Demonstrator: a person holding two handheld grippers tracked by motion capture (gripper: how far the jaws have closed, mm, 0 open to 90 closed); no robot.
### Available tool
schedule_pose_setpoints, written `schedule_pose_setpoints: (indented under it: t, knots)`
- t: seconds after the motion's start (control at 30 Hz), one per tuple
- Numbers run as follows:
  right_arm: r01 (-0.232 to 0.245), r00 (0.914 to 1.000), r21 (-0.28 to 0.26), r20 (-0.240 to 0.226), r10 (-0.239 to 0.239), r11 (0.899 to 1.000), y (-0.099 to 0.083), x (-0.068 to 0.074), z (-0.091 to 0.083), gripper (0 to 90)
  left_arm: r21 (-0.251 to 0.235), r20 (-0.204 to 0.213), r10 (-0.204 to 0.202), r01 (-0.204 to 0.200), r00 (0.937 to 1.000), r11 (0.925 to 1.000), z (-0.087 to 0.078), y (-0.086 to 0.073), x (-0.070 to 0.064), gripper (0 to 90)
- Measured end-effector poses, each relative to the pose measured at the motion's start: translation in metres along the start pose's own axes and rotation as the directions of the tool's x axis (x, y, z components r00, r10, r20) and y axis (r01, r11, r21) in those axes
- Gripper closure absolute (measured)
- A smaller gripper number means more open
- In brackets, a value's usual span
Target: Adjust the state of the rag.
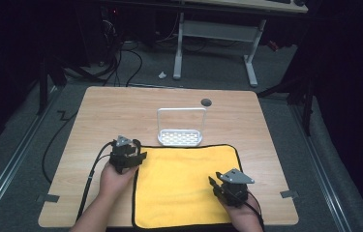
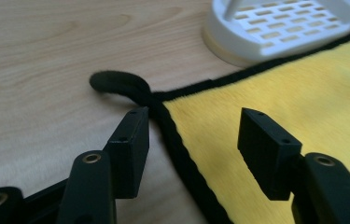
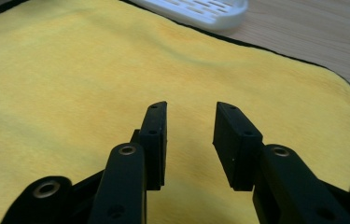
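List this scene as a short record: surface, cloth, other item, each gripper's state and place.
surface: wooden table
cloth: yellow towel with black edging, spread flat at the near side
other item: white slotted rack at the towel's far edge
left gripper: open, jaws astride the towel's far left corner, by its black loop
right gripper: open, over the towel's right part, holding nothing

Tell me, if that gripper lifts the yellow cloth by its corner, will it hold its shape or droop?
The yellow cloth would probably droop: it lies flat and looks soft and fuzzy. It seems light, so lifting should be easy. The left gripper is open astride its black-edged corner, whose hanging loop curls limply on the table.
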State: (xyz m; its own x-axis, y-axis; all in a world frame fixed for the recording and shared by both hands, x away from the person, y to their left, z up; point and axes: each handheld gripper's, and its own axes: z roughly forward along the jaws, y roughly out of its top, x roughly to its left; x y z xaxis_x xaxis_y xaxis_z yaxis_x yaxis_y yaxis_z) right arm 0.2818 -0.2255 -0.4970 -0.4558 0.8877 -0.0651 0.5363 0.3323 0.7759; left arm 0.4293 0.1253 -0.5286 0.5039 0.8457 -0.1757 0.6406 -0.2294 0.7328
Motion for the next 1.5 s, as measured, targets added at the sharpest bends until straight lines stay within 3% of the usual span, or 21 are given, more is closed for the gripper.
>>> schedule_pose_setpoints:
  t: [0.1,0.23,0.27,0.33,0.6,0.67,0.7,0.73,0.8,0.97,1.2,1.4,1.5]
  knots:
    - [0.025,0.9993,0.004,-0.027,-0.025,1.000,0.004,0.011,0.004,63.0,-0.003,-0.005,-0.027,0.027,0.9996,0.9996,0.007,0.005,0.003,40.7]
    - [0.052,0.9973,0.007,-0.053,-0.052,0.999,0.008,0.025,0.010,61.2,0.009,-0.040,0.033,-0.033,0.9987,0.9994,0.010,0.005,-0.004,41.6]
    - [0.059,0.9964,0.005,-0.061,-0.059,0.998,0.009,0.027,0.010,60.9,0.012,-0.064,0.067,-0.066,0.9957,0.9978,0.010,0.004,-0.008,42.8]
    - [0.085,0.9942,0.001,-0.066,-0.085,0.996,0.013,0.036,0.013,60.6,0.013,-0.099,0.110,-0.109,0.9889,0.9939,0.011,0.003,-0.014,50.1]
    - [0.130,0.9815,-0.016,-0.140,-0.131,0.991,0.024,0.071,0.023,58.9,-0.012,-0.055,0.156,-0.157,0.9862,0.9875,0.010,-0.002,-0.021,80.3]
    - [0.145,0.9751,-0.011,-0.169,-0.144,0.989,0.026,0.085,0.027,58.1,-0.018,-0.007,0.104,-0.105,0.9945,0.9944,0.009,-0.002,-0.014,82.1]
    - [0.148,0.9721,-0.011,-0.182,-0.148,0.989,0.027,0.090,0.029,57.5,-0.019,0.026,0.057,-0.057,0.9980,0.9982,0.008,-0.002,-0.009,82.4]
    - [0.162,0.9609,-0.010,-0.226,-0.160,0.987,0.030,0.104,0.033,57.0,-0.020,0.048,0.021,-0.020,0.9986,0.9996,0.008,-0.002,-0.005,82.6]
    - [0.165,0.9565,-0.011,-0.242,-0.162,0.986,0.031,0.112,0.035,56.9,-0.018,0.067,-0.007,0.008,0.9978,0.9998,0.008,-0.003,-0.002,82.6]
    - [0.204,0.9284,-0.008,-0.316,-0.196,0.979,0.036,0.149,0.048,55.8,-0.019,0.073,-0.014,0.015,0.9972,0.9997,0.007,-0.003,0.000,82.6]
    - [0.243,0.9007,0.013,-0.374,-0.221,0.970,0.037,0.184,0.067,54.9,-0.020,0.081,-0.029,0.031,0.9963,0.9993,0.007,-0.004,0.001,82.5]
    - [0.269,0.8943,0.029,-0.379,-0.239,0.963,0.037,0.196,0.074,52.2,-0.018,0.086,-0.038,0.039,0.9955,0.9991,0.007,-0.004,0.001,82.3]
    - [0.258,0.8968,0.038,-0.381,-0.225,0.965,0.038,0.196,0.077,51.0,-0.018,0.086,-0.037,0.039,0.9956,0.9991,0.007,-0.004,0.001,82.3]
